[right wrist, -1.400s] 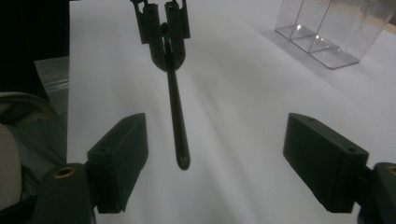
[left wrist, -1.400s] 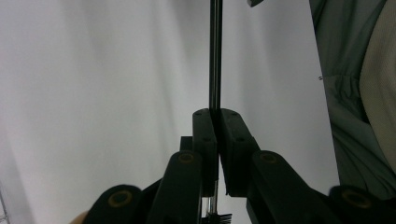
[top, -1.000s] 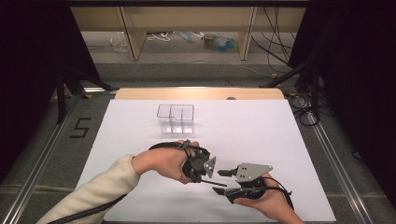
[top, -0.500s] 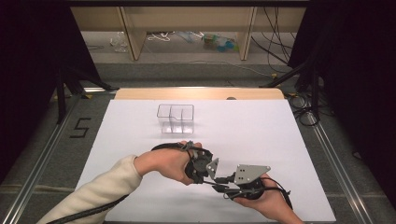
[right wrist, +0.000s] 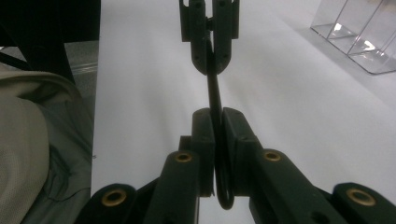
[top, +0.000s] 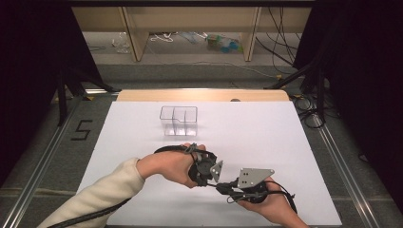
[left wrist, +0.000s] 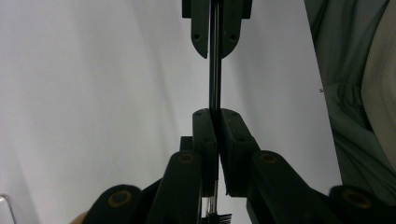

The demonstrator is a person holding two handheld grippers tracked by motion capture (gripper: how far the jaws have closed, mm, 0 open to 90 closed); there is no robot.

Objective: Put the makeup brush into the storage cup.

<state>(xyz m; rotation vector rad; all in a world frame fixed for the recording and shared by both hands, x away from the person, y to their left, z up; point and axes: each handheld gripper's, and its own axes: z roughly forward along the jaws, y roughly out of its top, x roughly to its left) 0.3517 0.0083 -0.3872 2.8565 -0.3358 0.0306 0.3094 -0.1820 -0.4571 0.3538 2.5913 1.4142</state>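
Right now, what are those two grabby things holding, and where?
Both hold one thin black comb. The left gripper pinches the end with the teeth; the right gripper pinches the looped handle end. It spans between them.

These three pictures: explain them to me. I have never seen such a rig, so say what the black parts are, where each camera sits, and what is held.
No robot here: a person holds a hand-held gripper in each hand. The high view looks down on a white table with a clear divided box near its far edge. The left hand-held gripper and right hand-held gripper meet near the front. Each of the other two pictures comes from a camera riding on one of them, looking along its two black jaws. Both pairs are shut on one thin dark tool, one at each end; the right gripper view shows its looped end.
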